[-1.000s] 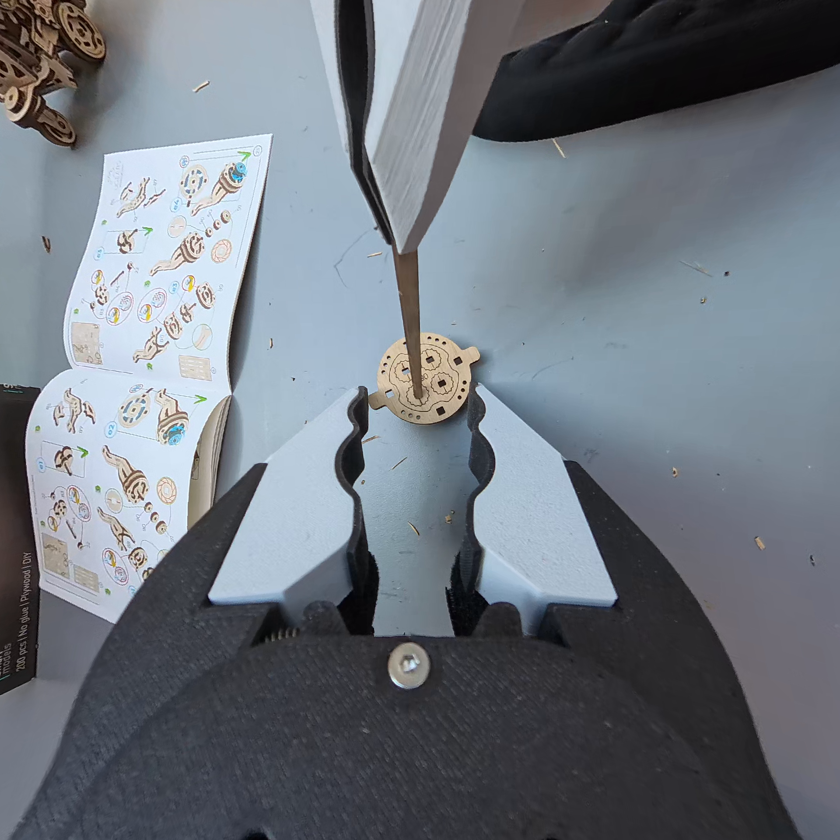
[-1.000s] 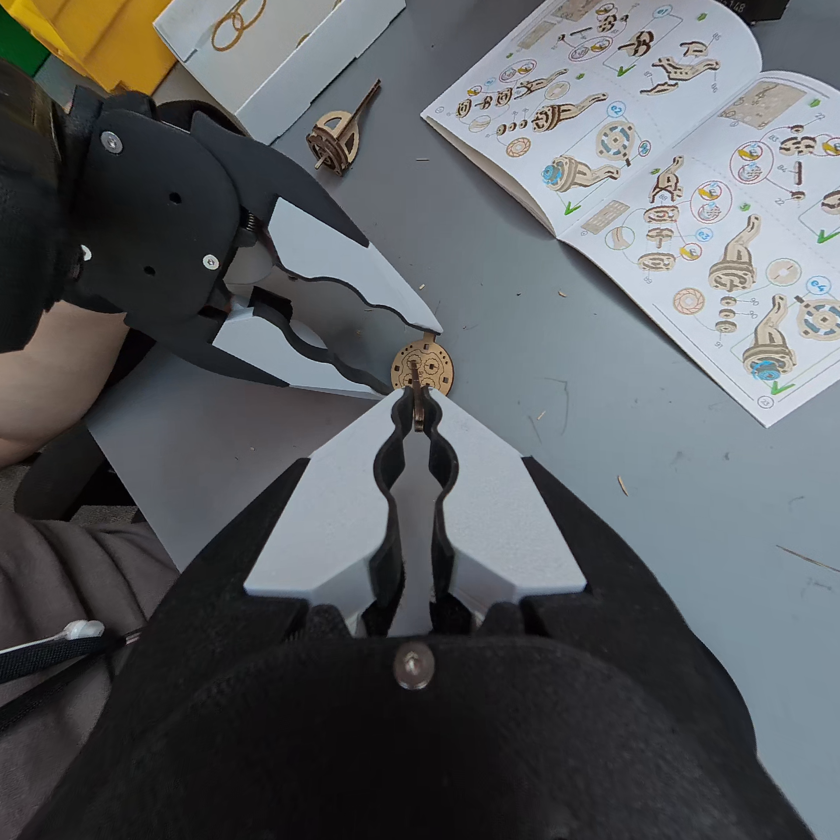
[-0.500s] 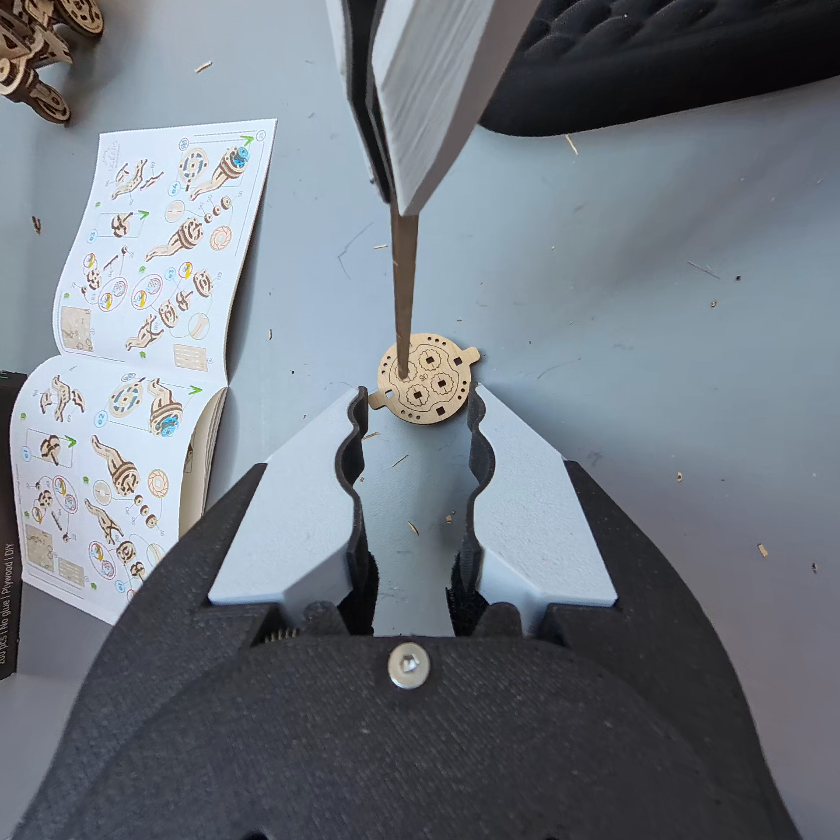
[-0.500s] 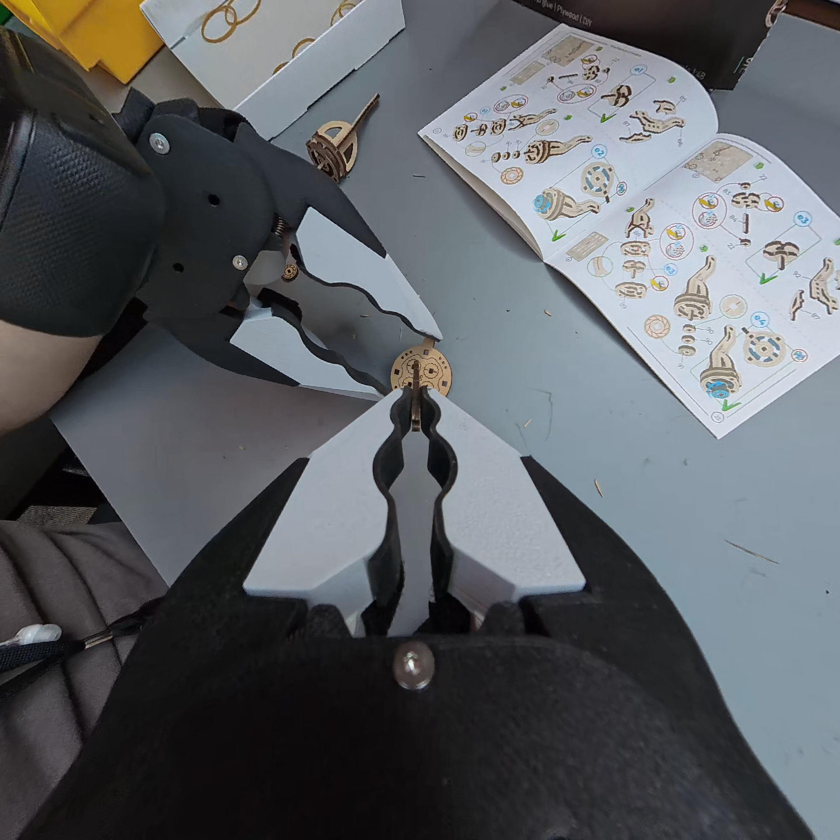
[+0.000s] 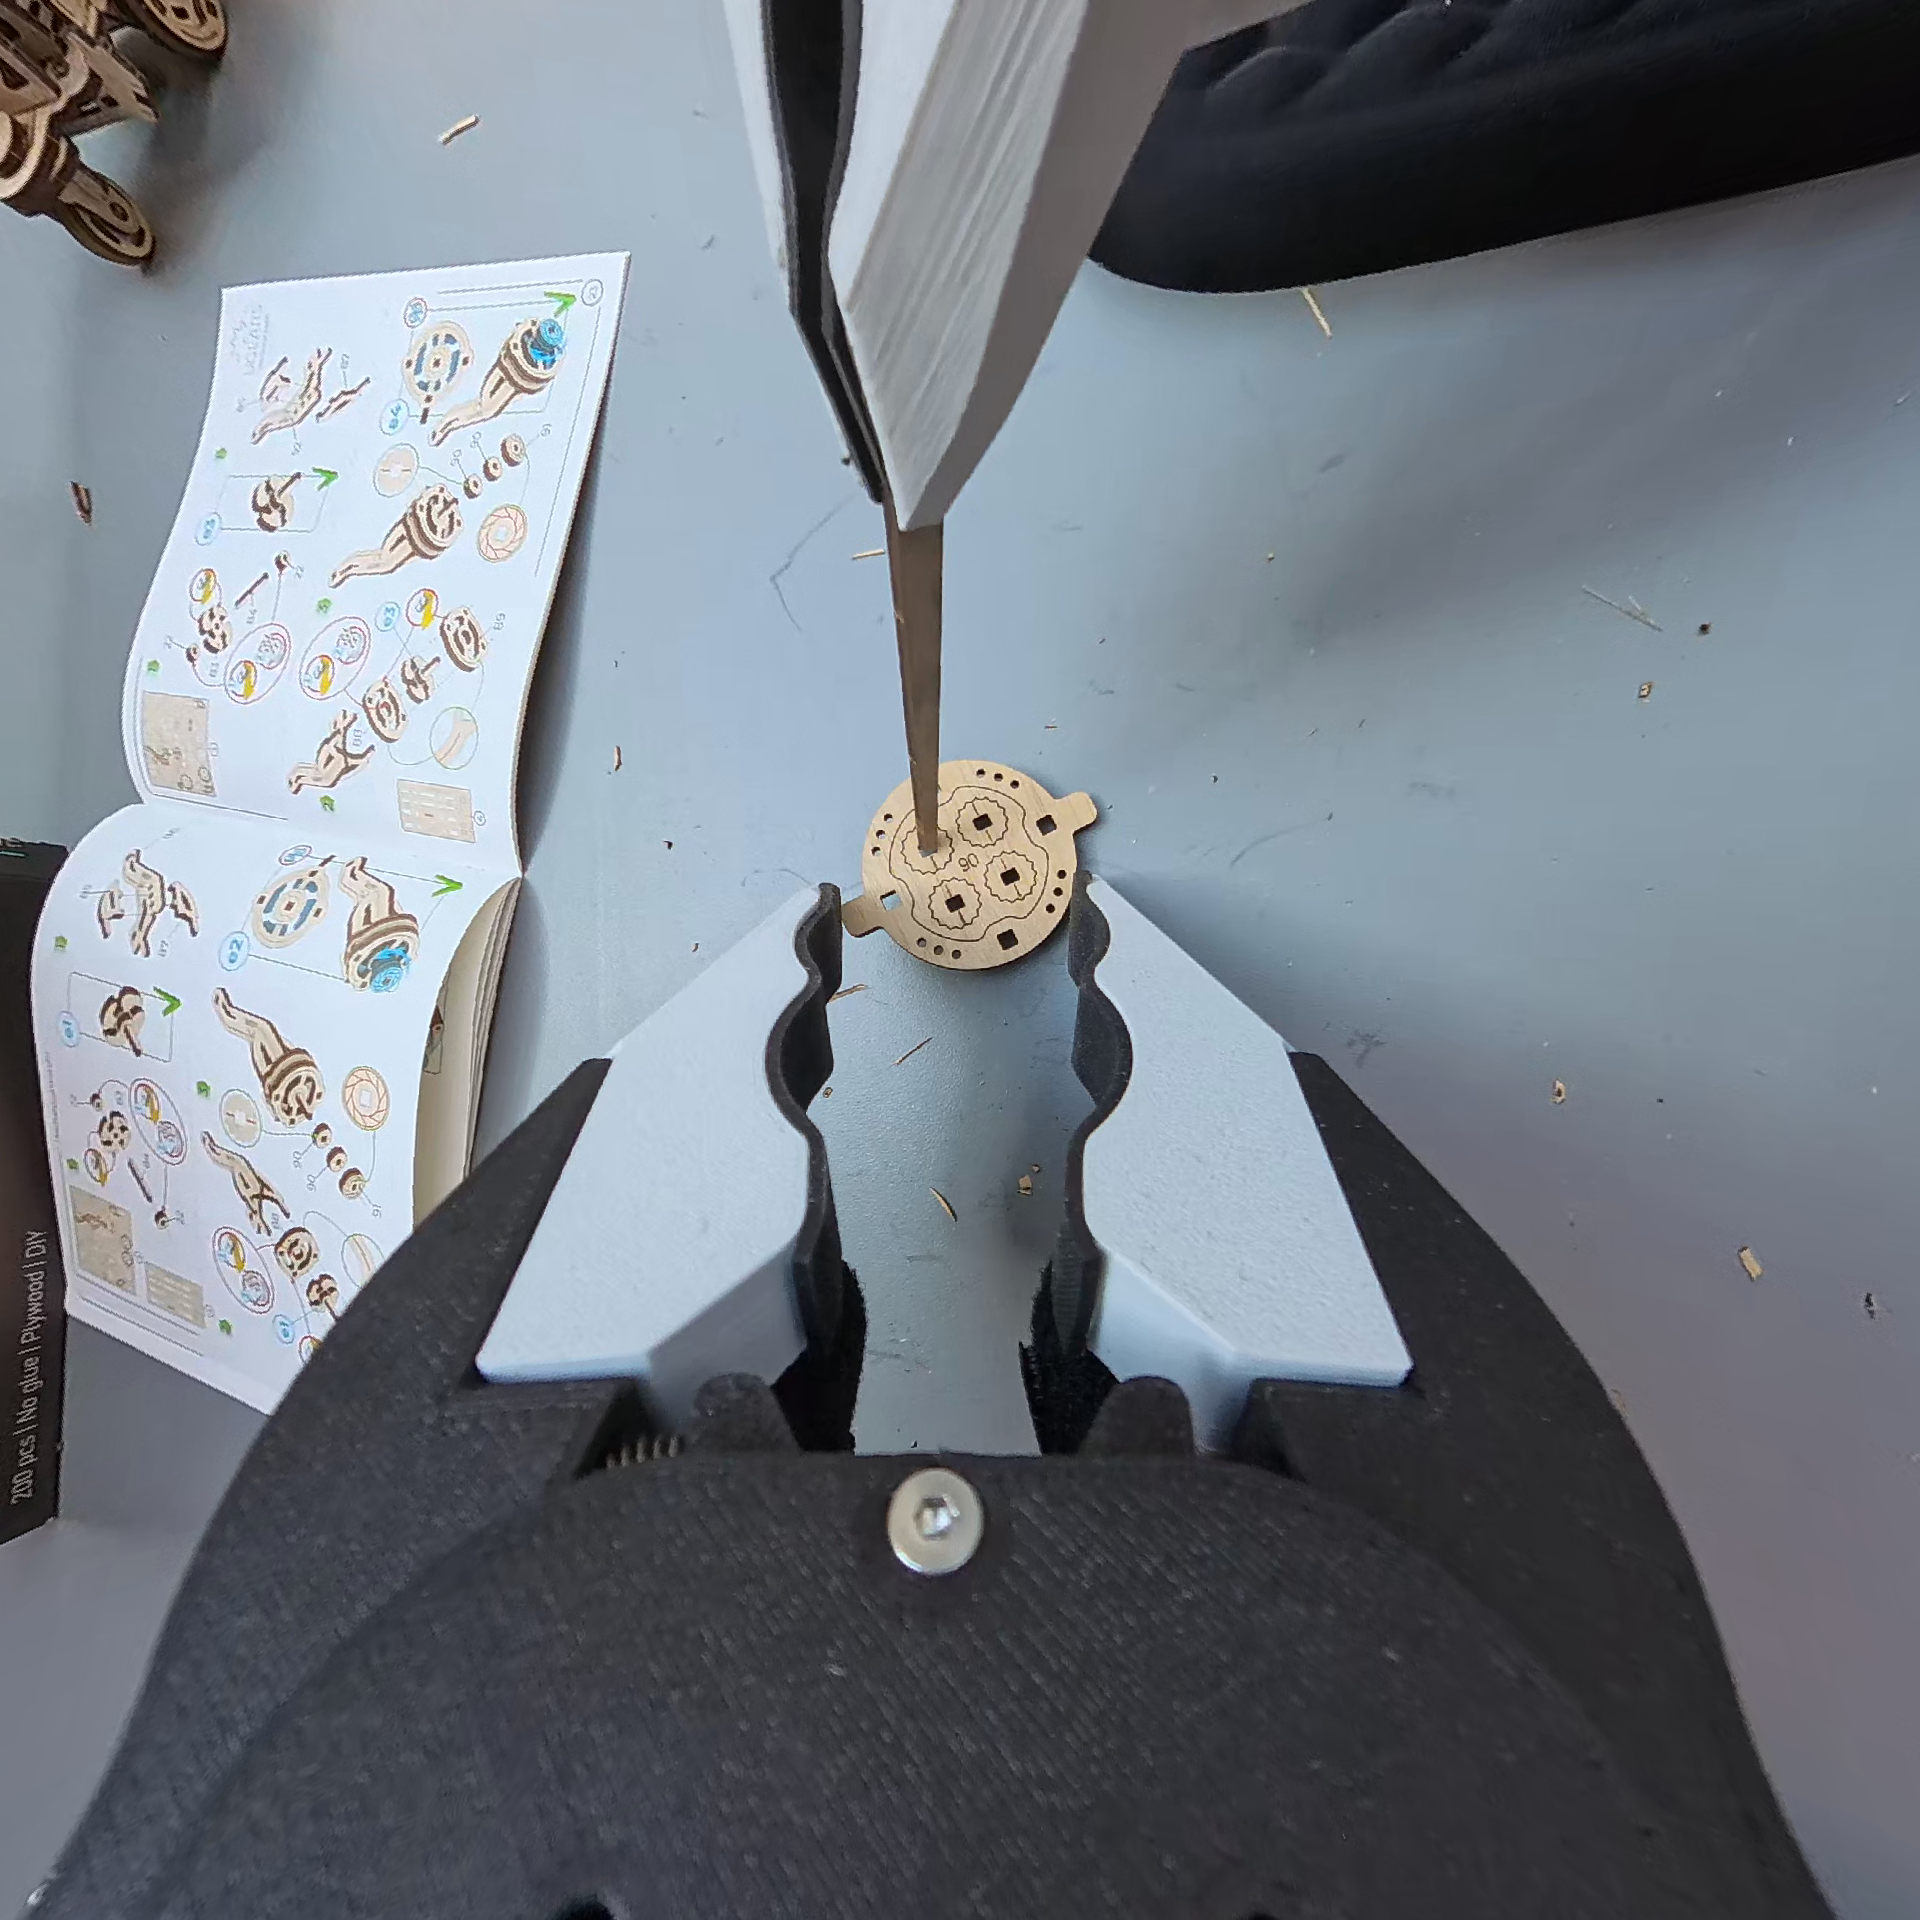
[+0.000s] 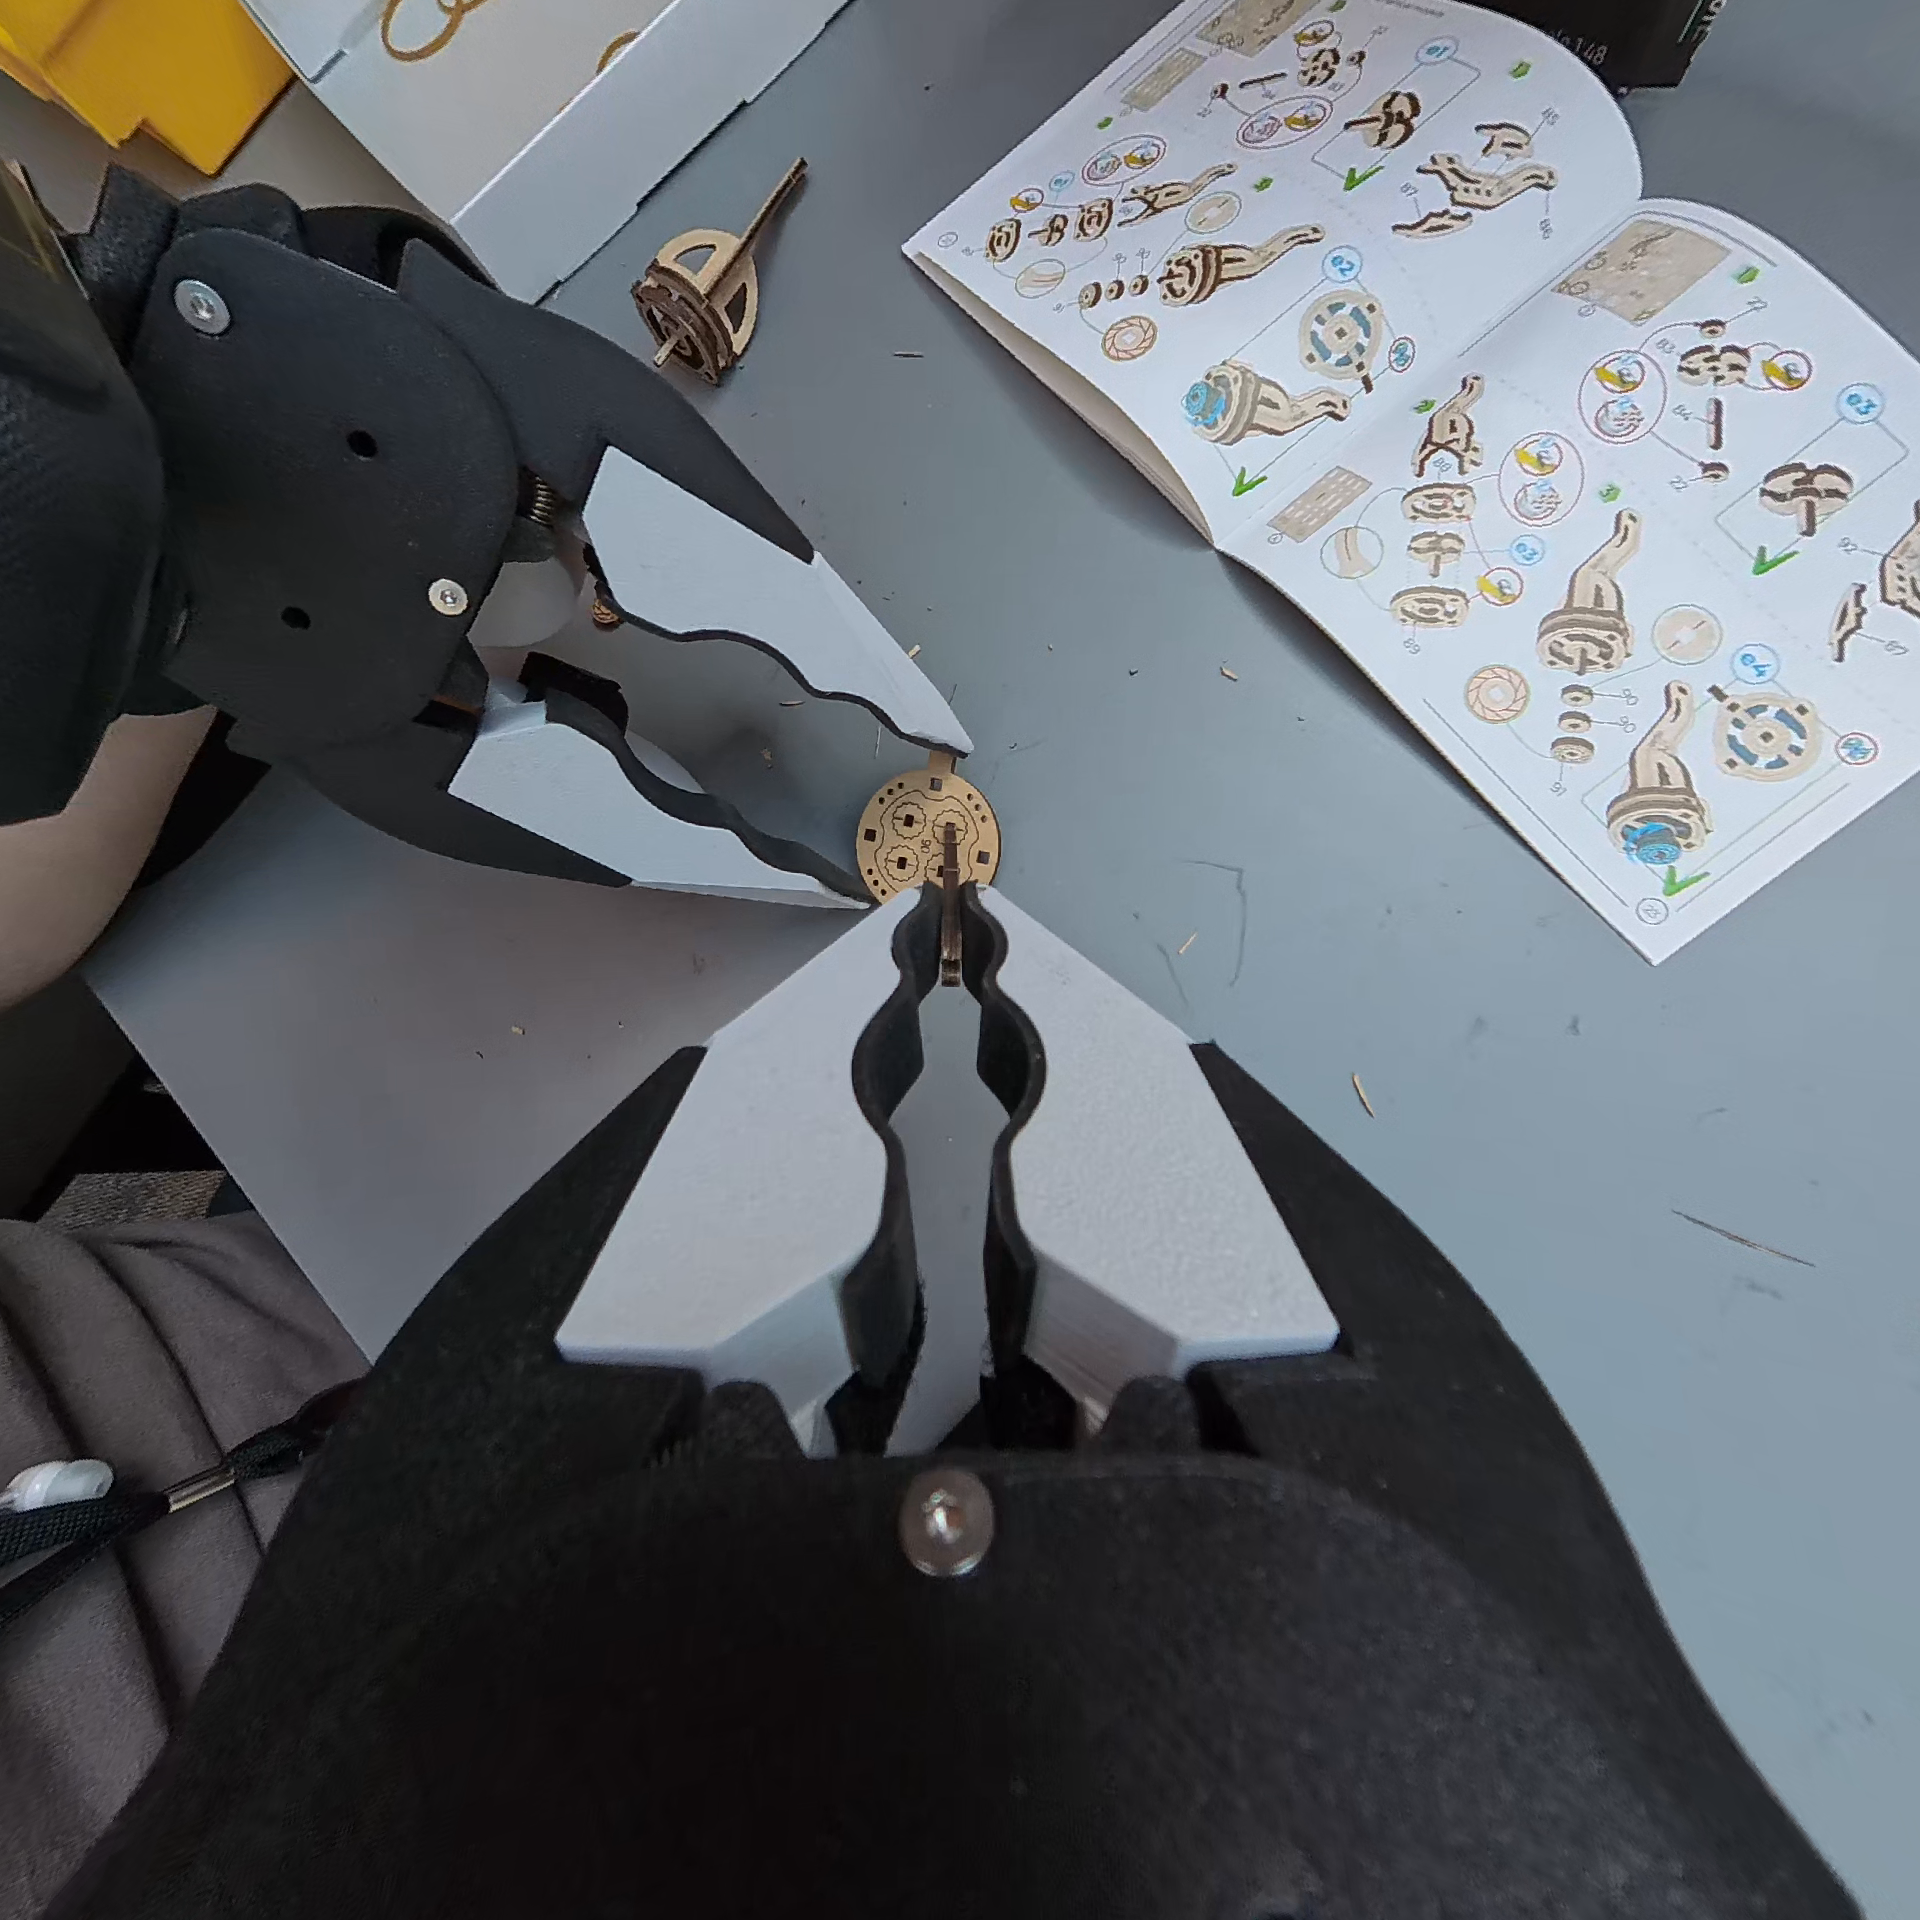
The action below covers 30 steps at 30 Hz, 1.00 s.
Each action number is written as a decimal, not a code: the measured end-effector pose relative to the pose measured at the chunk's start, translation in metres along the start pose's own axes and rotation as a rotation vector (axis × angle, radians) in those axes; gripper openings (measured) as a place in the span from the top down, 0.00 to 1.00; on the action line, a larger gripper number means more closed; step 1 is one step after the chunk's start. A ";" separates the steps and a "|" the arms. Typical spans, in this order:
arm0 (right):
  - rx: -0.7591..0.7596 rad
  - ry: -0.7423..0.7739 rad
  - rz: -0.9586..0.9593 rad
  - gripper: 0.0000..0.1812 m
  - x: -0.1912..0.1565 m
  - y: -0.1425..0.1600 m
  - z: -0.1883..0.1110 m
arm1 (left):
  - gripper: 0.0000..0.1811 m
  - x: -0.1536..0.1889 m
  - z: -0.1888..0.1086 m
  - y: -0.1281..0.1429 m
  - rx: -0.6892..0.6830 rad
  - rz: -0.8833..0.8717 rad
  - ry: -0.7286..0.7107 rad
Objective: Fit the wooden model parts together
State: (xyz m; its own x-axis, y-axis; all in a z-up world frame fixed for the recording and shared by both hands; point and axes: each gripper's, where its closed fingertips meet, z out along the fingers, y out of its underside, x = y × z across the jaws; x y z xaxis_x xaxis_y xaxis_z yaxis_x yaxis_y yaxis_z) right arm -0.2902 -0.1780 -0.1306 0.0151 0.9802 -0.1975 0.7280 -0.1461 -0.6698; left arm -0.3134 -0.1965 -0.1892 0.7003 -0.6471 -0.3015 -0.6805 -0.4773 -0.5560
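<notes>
A round wooden disc (image 5: 982, 904) with square and flower-shaped holes lies flat on the grey table. My left gripper (image 5: 953, 902) has a fingertip against each side of it and pinches it by the edge tabs. My right gripper (image 6: 948, 896) is shut on a thin wooden stick (image 6: 950, 940). In the left wrist view it comes down from above, and the stick (image 5: 918, 665) stands almost upright with its tip in the disc's far-left hole. In the right wrist view, the disc (image 6: 904, 831) sits just past my fingertips with the left gripper (image 6: 912, 821) to its left.
An open instruction booklet (image 5: 343, 727) (image 6: 1507, 416) lies beside the work spot, next to a black box (image 5: 26, 1195). A built wooden model (image 5: 73, 135), a small wooden sub-assembly (image 6: 707, 301), a white box (image 6: 582, 94) and a yellow bin (image 6: 135, 73) stand farther off. The table's near edge (image 6: 229, 1174) is at lower left. There is about 7 centimetres between the tips of the two grippers.
The right gripper has shifted the stick's tip from the disc's middle to its far-left hole. The left gripper and disc have stayed together while the view shifted slightly.
</notes>
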 end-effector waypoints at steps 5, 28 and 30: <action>0.001 -0.010 0.011 0.99 0.000 -0.001 0.000 | 0.76 0.000 0.000 0.000 -0.002 0.000 -0.001; -0.024 0.097 -0.117 0.99 -0.006 -0.003 0.003 | 0.77 -0.001 0.002 0.000 -0.004 -0.058 0.010; -0.030 0.130 -0.169 0.99 -0.007 -0.003 0.003 | 0.77 -0.002 0.003 0.000 -0.003 -0.072 0.011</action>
State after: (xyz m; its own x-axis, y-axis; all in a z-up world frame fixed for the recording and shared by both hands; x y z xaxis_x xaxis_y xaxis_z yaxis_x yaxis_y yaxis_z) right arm -0.2946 -0.1854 -0.1297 -0.0218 0.9997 0.0107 0.7479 0.0234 -0.6634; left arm -0.3138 -0.1934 -0.1909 0.7447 -0.6179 -0.2524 -0.6293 -0.5241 -0.5738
